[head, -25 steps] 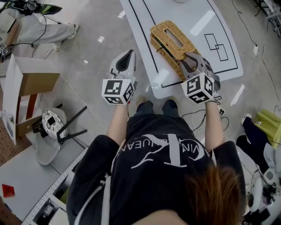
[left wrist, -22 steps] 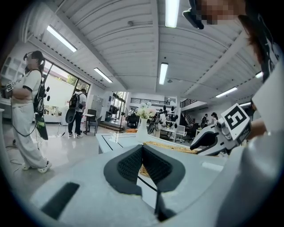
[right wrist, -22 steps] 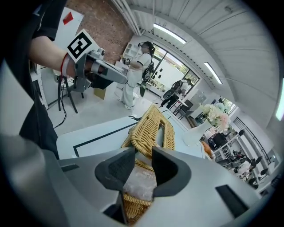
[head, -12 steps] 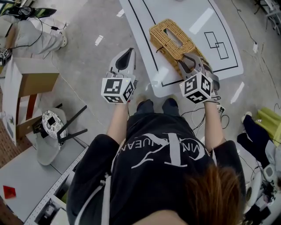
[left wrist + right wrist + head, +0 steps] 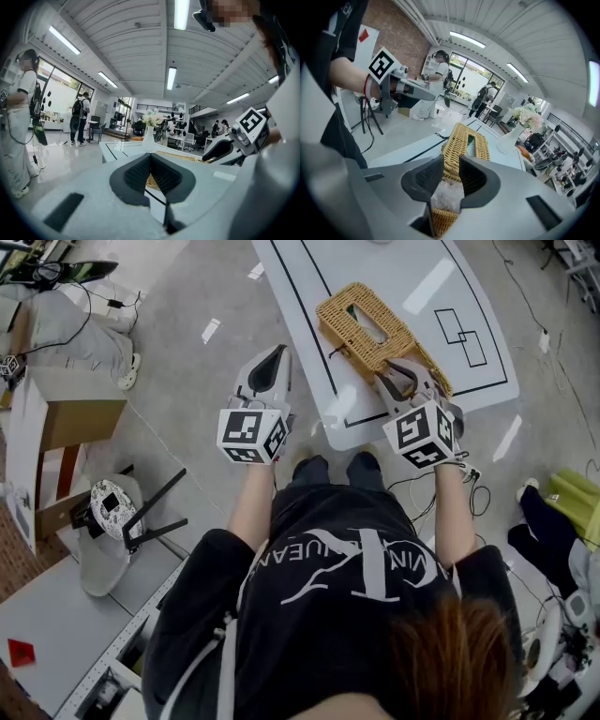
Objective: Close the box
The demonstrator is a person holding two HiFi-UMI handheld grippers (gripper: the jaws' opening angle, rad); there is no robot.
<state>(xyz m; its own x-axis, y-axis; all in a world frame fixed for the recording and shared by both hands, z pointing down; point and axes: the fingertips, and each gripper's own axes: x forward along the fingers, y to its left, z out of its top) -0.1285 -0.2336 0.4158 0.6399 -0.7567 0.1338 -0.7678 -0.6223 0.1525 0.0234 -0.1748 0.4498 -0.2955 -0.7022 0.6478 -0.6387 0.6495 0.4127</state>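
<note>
Wicker box (image 5: 370, 329) on white worktop (image 5: 427, 282), near front edge. Right tongs (image 5: 401, 373) clamp near end of wicker lid (image 5: 465, 140), jaws just been closing. White plastic (image 5: 447, 197) under raised lid shows in right gripper view only. Left tongs (image 5: 274, 357) closed, empty, over floor (image 5: 187, 362), well left of box. Gripper views alone show flower vase (image 5: 509, 137) beyond box. T-shirt (image 5: 309, 634) lettering partly legible: "VIN".

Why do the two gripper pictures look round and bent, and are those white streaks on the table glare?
Left gripper view and right gripper view: wide-angle lenses bend the ceiling lights and darken the corners into a round frame. Head view: pale streaks on the table are likely lamp reflections; the wicker box looks sharp.
</note>
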